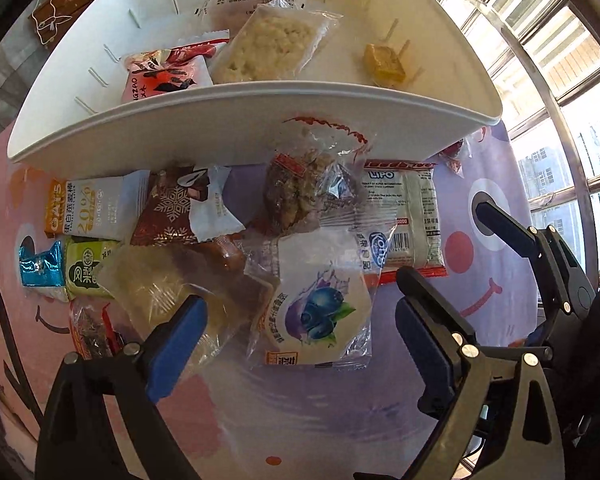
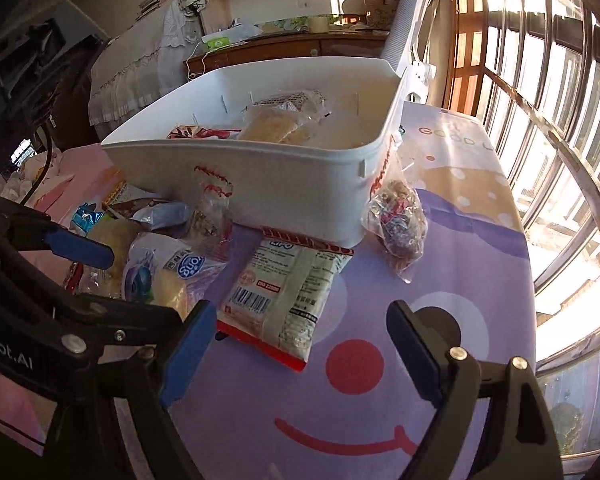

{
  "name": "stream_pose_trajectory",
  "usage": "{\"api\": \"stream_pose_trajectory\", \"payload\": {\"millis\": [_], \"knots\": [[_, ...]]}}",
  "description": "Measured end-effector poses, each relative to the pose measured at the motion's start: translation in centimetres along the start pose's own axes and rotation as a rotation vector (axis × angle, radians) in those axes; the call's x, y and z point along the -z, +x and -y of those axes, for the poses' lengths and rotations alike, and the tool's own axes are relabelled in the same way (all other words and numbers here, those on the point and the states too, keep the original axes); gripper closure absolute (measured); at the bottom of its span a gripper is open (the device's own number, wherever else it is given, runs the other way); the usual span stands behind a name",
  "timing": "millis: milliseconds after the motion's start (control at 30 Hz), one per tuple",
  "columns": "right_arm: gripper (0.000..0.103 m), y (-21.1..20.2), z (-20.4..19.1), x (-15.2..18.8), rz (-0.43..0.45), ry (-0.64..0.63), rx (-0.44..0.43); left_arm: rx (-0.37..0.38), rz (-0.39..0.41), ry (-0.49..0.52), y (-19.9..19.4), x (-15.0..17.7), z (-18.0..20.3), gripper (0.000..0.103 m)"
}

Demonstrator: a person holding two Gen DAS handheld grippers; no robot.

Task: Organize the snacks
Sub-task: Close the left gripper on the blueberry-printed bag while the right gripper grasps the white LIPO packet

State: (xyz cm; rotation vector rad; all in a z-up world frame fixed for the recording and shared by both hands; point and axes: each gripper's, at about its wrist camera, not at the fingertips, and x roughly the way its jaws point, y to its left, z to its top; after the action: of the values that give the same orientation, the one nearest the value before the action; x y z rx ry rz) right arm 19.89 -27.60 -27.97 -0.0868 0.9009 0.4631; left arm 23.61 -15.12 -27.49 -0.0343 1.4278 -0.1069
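Observation:
A white bin [image 1: 236, 120] [image 2: 284, 184] stands on the table and holds a few snacks: a rice cake pack [image 1: 268, 46], a red-and-white pack [image 1: 164, 76], a yellow cube [image 1: 384, 65]. Loose snacks lie in front of it. My left gripper [image 1: 300, 332] is open and empty, just above the blueberry pack [image 1: 320, 312] [image 2: 148, 276]. My right gripper [image 2: 296, 344] is open and empty, just short of the LIPO cracker pack [image 2: 284, 292] [image 1: 412, 216]. It also shows in the left wrist view [image 1: 444, 240]. A clear nut bag [image 2: 400, 220] leans on the bin's right corner.
More packs lie left of the pile: an oat bar [image 1: 92, 208], a brown snowflake pack [image 1: 168, 212], a clear nut cluster bag [image 1: 300, 192], a green pack [image 1: 86, 272], a blue foil pack [image 1: 40, 268]. A window with bars [image 2: 560, 160] runs along the right table edge.

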Motion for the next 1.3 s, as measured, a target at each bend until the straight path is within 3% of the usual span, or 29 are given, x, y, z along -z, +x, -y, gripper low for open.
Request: {"api": "stream_pose_trajectory", "payload": {"millis": [300, 433, 567, 900, 967, 1300], "knots": [[0.015, 1.9, -0.1, -0.4, -0.030, -0.007, -0.044, -0.018, -0.011, -0.023, 1.3, -1.2, -0.7, 0.019], [0.015, 2.6, -0.3, -0.6, -0.040, -0.014, -0.054, -0.028, -0.019, -0.030, 2.0, -1.9, -0.6, 0.029], [0.016, 3.0, -0.7, -1.1, -0.031, -0.028, -0.053, -0.013, -0.016, -0.057, 2.6, -1.4, -1.4, 0.047], [0.034, 3.5, -1.6, -1.2, -0.040, -0.109, 0.018, 0.018, -0.022, -0.096, 2.3, -0.3, -2.9, 0.053], [0.042, 3.4, -1.7, -1.3, -0.044, -0.114, 0.021, 0.015, -0.024, -0.103, 2.2, -0.1, -3.1, 0.054], [0.052, 3.1, -1.6, -1.6, -0.097, -0.073, 0.020, 0.001, 0.002, -0.106, -0.5, 0.9, -3.8, 0.054]]}}
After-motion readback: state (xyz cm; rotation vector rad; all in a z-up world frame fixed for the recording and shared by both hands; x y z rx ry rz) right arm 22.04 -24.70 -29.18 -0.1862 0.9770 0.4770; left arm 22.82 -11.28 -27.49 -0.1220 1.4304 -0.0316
